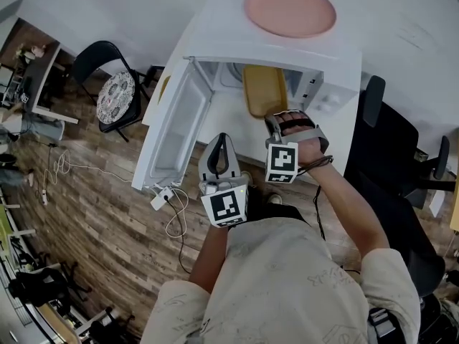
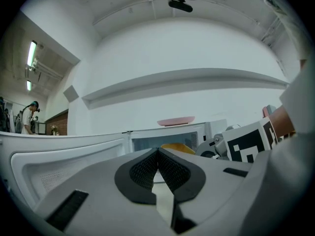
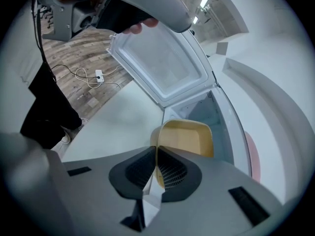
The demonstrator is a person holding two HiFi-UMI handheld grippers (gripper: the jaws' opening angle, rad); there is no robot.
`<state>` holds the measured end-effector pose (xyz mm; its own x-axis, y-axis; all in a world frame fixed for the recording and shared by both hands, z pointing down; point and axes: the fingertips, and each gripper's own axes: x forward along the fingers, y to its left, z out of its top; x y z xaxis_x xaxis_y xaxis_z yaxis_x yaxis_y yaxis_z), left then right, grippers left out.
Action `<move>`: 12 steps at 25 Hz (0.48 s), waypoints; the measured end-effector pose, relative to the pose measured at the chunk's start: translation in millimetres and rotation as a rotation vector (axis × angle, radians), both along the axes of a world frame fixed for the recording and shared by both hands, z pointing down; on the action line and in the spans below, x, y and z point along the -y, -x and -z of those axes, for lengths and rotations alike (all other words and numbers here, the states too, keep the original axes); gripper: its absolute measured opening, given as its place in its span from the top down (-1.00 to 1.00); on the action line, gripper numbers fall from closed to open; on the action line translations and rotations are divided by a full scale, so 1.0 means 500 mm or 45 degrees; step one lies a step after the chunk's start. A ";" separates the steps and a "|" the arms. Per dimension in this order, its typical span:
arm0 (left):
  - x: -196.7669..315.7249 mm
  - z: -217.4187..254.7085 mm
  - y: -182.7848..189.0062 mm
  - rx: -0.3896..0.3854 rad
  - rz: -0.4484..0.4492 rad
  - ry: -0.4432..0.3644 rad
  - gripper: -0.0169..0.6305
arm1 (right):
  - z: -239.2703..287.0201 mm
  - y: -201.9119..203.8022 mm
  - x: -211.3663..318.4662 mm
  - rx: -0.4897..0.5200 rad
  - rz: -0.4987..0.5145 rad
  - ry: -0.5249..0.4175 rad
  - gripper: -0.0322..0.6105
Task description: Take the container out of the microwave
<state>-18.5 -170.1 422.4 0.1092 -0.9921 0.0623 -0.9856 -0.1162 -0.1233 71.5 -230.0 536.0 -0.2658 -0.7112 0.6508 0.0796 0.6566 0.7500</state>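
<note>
The right gripper (image 3: 155,149) has its jaws pinched on the near rim of the yellow container (image 3: 189,139). The container's long axis runs straight ahead of the gripper into the microwave (image 1: 222,31) mouth (roughly half still inside, I judge). The left gripper (image 2: 158,151), closed and empty, hangs farther off, left of the container.

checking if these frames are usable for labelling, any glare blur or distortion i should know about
Head view: soft even light, sharp, floor boards bowed by the wide lens. Left gripper view: strong fisheye, dark corners, ceiling light strip blown out. Right gripper view: same fisheye, yellow container clear, no glare on it.
</note>
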 end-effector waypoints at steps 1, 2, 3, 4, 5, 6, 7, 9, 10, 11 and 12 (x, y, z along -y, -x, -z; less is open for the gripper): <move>-0.003 0.003 -0.002 0.004 0.002 -0.003 0.92 | 0.001 -0.001 -0.005 0.002 0.006 -0.001 0.80; -0.006 0.006 -0.004 0.008 0.004 -0.003 0.92 | 0.002 -0.003 -0.010 0.002 0.014 -0.002 0.80; -0.008 0.007 -0.005 0.010 0.008 0.000 0.92 | 0.002 -0.005 -0.014 0.000 0.022 -0.003 0.80; -0.010 0.008 -0.005 0.013 0.010 0.005 0.92 | 0.002 -0.007 -0.017 -0.003 0.029 -0.004 0.80; -0.012 0.008 -0.004 0.016 0.012 0.007 0.92 | 0.002 -0.006 -0.020 -0.004 0.034 -0.004 0.80; -0.013 0.010 -0.003 0.020 0.011 0.002 0.92 | 0.000 -0.005 -0.024 -0.004 0.037 -0.002 0.80; -0.015 0.011 -0.002 0.022 0.010 -0.007 0.92 | -0.001 -0.003 -0.027 -0.003 0.039 0.002 0.80; -0.014 0.011 0.001 0.022 0.009 -0.025 0.92 | -0.004 0.000 -0.032 0.000 0.040 0.004 0.80; -0.012 0.010 0.002 0.021 0.008 -0.032 0.92 | -0.005 0.001 -0.032 0.000 0.038 0.003 0.80; -0.011 0.007 0.003 0.019 0.007 -0.037 0.92 | -0.007 0.001 -0.032 -0.002 0.037 0.002 0.80; -0.010 0.004 0.005 0.016 0.005 -0.041 0.92 | -0.010 0.001 -0.034 -0.004 0.036 0.001 0.80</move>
